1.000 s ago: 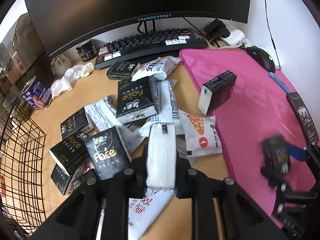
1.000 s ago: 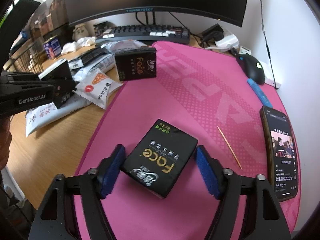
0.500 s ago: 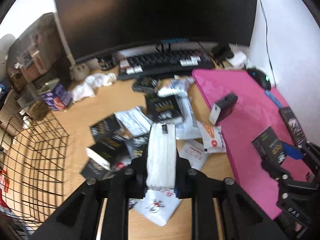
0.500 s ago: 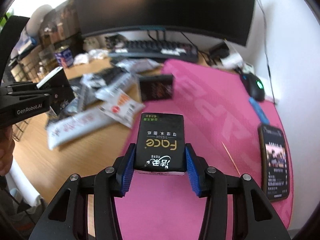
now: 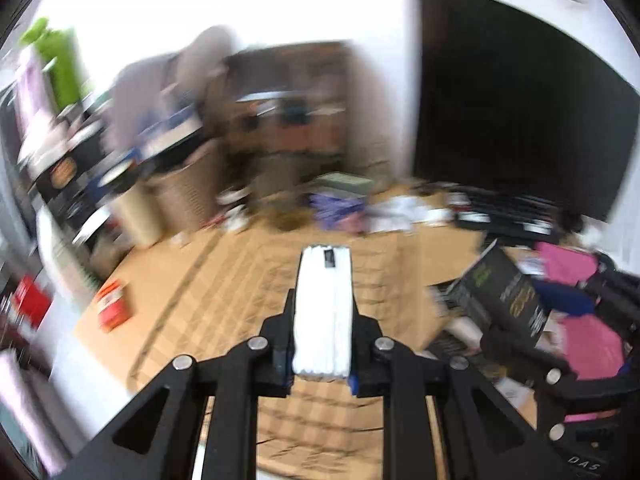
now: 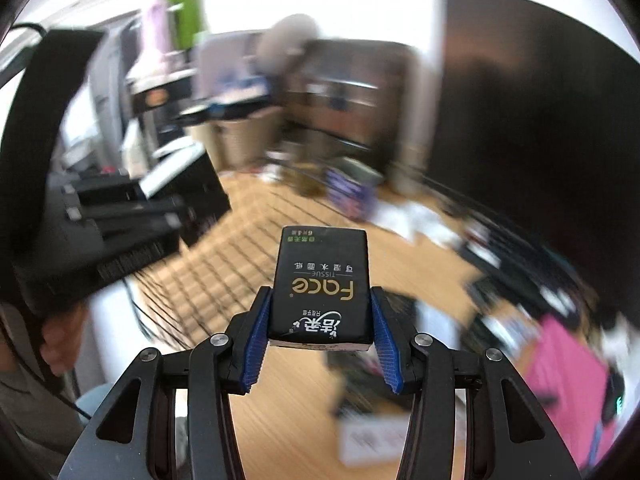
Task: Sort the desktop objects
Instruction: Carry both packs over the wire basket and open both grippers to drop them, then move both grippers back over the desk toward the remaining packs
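My left gripper (image 5: 323, 312) is shut on a tissue pack held edge-up, its white side (image 5: 325, 312) facing the camera, above the black wire basket (image 5: 240, 304). In the right wrist view my right gripper (image 6: 320, 300) is shut on a black Face tissue pack (image 6: 322, 284), its blue pads pressed on both sides, also over the wire basket (image 6: 208, 272). The left wrist view shows the right gripper with its black pack (image 5: 504, 300) at the right. The right wrist view shows the left gripper (image 6: 168, 200) at the left, with its pack.
Both views are blurred by motion. The dark monitor (image 5: 520, 100) stands at the right, with the keyboard (image 5: 508, 216) below it. The pink mat (image 6: 568, 368) and loose packs lie on the wooden desk (image 6: 288, 400). A blue tin (image 6: 352, 196) stands beyond the basket. A hand (image 6: 60, 340) holds the left gripper.
Both grippers have swung left from the desk clutter and pink mat to above the wire basket, rising. The right gripper closed on the black pack and lifted it; the left kept its pack.
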`<state>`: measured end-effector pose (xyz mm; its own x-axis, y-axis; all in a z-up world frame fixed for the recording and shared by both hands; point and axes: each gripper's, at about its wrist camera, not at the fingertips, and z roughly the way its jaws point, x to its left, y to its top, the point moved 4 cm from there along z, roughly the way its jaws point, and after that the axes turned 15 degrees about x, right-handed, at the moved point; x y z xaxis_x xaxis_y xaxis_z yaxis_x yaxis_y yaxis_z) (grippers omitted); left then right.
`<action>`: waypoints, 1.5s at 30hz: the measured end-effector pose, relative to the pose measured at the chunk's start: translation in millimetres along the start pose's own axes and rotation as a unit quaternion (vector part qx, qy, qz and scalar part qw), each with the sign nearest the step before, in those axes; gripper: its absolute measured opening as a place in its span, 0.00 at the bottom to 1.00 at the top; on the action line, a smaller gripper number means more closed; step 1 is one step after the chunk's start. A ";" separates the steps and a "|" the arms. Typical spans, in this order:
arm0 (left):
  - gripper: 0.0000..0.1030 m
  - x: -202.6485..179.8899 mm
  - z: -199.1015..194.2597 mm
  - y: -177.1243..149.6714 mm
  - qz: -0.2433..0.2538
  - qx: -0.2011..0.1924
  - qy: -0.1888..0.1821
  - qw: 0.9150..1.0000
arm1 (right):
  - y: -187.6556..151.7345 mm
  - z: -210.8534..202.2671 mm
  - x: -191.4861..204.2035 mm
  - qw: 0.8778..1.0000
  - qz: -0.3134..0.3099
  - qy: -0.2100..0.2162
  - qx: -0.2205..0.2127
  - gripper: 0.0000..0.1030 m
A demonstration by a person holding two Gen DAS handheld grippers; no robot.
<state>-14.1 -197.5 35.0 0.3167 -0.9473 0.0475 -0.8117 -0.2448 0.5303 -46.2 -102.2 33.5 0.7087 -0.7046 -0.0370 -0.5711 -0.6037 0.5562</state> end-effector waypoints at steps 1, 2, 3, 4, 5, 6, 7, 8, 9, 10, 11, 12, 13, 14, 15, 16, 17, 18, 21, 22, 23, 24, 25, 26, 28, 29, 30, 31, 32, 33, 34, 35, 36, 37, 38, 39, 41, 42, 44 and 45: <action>0.19 11.0 2.5 -2.3 -0.010 0.003 0.002 1.000 | 12.3 8.3 15.2 1.000 -0.016 0.002 0.004 0.45; 0.19 23.4 6.2 -4.1 -0.021 0.007 0.003 1.000 | 21.7 16.4 27.2 1.000 -0.028 0.007 0.009 0.45; 0.19 32.5 10.1 -5.0 -0.029 0.012 0.003 1.000 | 29.9 24.9 37.8 0.999 -0.038 0.016 0.016 0.45; 0.19 39.5 15.1 -5.7 -0.035 0.017 0.002 0.999 | 37.3 34.0 46.6 0.998 -0.047 0.025 0.021 0.45; 0.19 42.9 18.3 -8.1 -0.038 0.022 0.003 0.999 | 44.1 42.5 51.8 0.998 -0.052 0.029 0.025 0.45; 0.19 45.8 22.6 -9.5 -0.041 0.026 0.003 0.999 | 47.8 49.1 56.2 0.998 -0.054 0.031 0.027 0.45; 0.19 48.0 27.2 -9.8 -0.043 0.030 0.004 0.999 | 50.6 55.2 60.1 0.997 -0.055 0.037 0.029 0.45; 0.19 49.5 31.5 -10.0 -0.044 0.034 0.004 0.998 | 54.1 61.4 63.7 0.997 -0.055 0.043 0.031 0.45; 0.19 50.4 36.0 -10.5 -0.045 0.039 0.004 0.998 | 54.6 66.2 64.8 0.997 -0.053 0.052 0.033 0.45; 0.19 51.6 40.1 -10.8 -0.045 0.042 0.003 0.998 | 54.0 70.5 63.1 0.996 -0.044 0.063 0.032 0.45; 0.19 51.6 43.8 -10.3 -0.046 0.045 0.000 0.998 | 53.8 75.0 62.1 0.996 -0.039 0.066 0.034 0.46; 0.19 50.9 48.0 -10.1 -0.046 0.050 -0.006 0.998 | 51.5 81.0 65.0 0.996 -0.049 0.063 0.045 0.46; 0.19 50.0 52.1 -10.2 -0.047 0.055 -0.014 0.997 | 52.1 82.8 64.6 0.996 -0.052 0.062 0.047 0.45; 0.20 50.1 55.1 -9.8 -0.048 0.058 -0.021 0.997 | 52.0 82.0 62.2 0.996 -0.044 0.064 0.042 0.46; 0.20 49.7 57.3 -9.6 -0.050 0.061 -0.028 0.996 | 52.2 81.5 59.9 0.996 -0.037 0.066 0.037 0.46; 0.20 48.8 58.9 -9.6 -0.051 0.064 -0.035 0.996 | 52.9 81.7 59.1 0.996 -0.038 0.068 0.038 0.46; 0.20 47.7 60.7 -9.9 -0.050 0.067 -0.037 0.996 | 53.8 82.8 58.5 0.996 -0.042 0.069 0.039 0.46; 0.20 46.9 61.9 -10.2 -0.049 0.069 -0.035 0.996 | 54.2 83.9 57.0 0.996 -0.042 0.068 0.040 0.46; 0.27 47.1 61.6 -10.2 -0.053 0.064 -0.021 0.996 | 53.3 87.1 55.0 0.996 -0.042 0.071 0.047 0.46; 0.42 47.6 60.8 -10.3 -0.055 0.062 -0.014 0.996 | 53.0 87.5 55.8 0.995 -0.045 0.070 0.046 0.46; 0.57 48.8 59.6 -10.3 -0.057 0.059 -0.007 0.997 | 52.7 85.4 55.9 0.996 -0.046 0.068 0.039 0.46; 0.63 50.7 57.8 -10.3 -0.060 0.055 0.000 0.997 | 52.7 82.2 55.3 0.997 -0.044 0.062 0.029 0.47; 0.68 52.5 55.8 -9.9 -0.061 0.051 0.003 0.997 | 52.8 79.2 54.6 0.998 -0.043 0.050 0.021 0.48; 0.68 53.7 53.5 -9.4 -0.063 0.046 0.001 0.997 | 53.0 77.0 54.4 0.998 -0.044 0.039 0.017 0.50; 0.68 55.3 49.9 -9.2 -0.065 0.042 -0.003 0.997 | 54.2 74.7 53.3 0.998 -0.045 0.033 0.013 0.50; 0.68 55.5 49.4 -9.3 -0.065 0.042 -0.002 0.997 | 54.2 74.9 52.6 0.998 -0.042 0.039 0.014 0.50; 0.68 55.6 49.4 -9.2 -0.064 0.043 0.001 0.997 | 54.3 75.6 52.2 0.998 -0.041 0.044 0.017 0.50; 0.68 55.6 49.7 -9.1 -0.064 0.044 0.002 0.997 | 54.3 76.5 51.9 0.998 -0.040 0.047 0.019 0.50; 0.68 55.8 50.0 -9.0 -0.064 0.044 0.002 0.997 | 54.1 77.0 51.7 0.998 -0.040 0.048 0.021 0.50; 0.68 56.0 50.3 -9.0 -0.064 0.045 0.003 0.997 | 54.0 77.5 51.7 0.998 -0.040 0.046 0.021 0.50; 0.68 56.0 50.5 -9.0 -0.064 0.046 0.002 0.997 | 53.7 77.5 51.8 0.998 -0.040 0.045 0.021 0.50; 0.68 56.0 50.5 -8.8 -0.064 0.046 -0.001 0.997 | 53.6 77.4 51.9 0.998 -0.040 0.045 0.022 0.50; 0.68 56.2 50.0 -8.7 -0.064 0.045 -0.004 0.997 | 53.6 77.0 51.9 0.998 -0.041 0.045 0.021 0.50; 0.68 56.4 49.5 -8.7 -0.065 0.044 -0.006 0.997 | 53.5 76.2 51.8 0.998 -0.041 0.045 0.020 0.50; 0.68 56.4 49.3 -8.9 -0.066 0.044 -0.007 0.997 | 53.3 75.3 51.8 0.998 -0.041 0.044 0.019 0.50; 0.68 56.3 49.7 -8.9 -0.066 0.045 -0.007 0.997 | 53.2 74.9 51.7 0.998 -0.041 0.044 0.018 0.50; 0.68 56.1 50.2 -8.6 -0.066 0.046 -0.007 0.997 | 52.8 74.5 51.6 0.998 -0.042 0.042 0.018 0.50; 0.68 55.9 50.1 -8.5 -0.066 0.046 -0.007 0.997 | 52.7 74.7 51.5 0.998 -0.042 0.042 0.019 0.50; 0.68 55.5 49.2 -8.4 -0.066 0.044 -0.008 0.997 | 52.9 74.0 51.0 0.998 -0.041 0.042 0.020 0.50; 0.68 55.1 48.1 -8.5 -0.067 0.043 -0.009 0.997 | 52.9 73.6 51.0 0.998 -0.042 0.041 0.019 0.50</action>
<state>-13.3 -257.6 -7.6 0.4157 -0.9088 -0.0348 -0.8023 -0.3845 0.4566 -70.8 -197.5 -0.1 0.7858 -0.6183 -0.0130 -0.5223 -0.6748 0.5213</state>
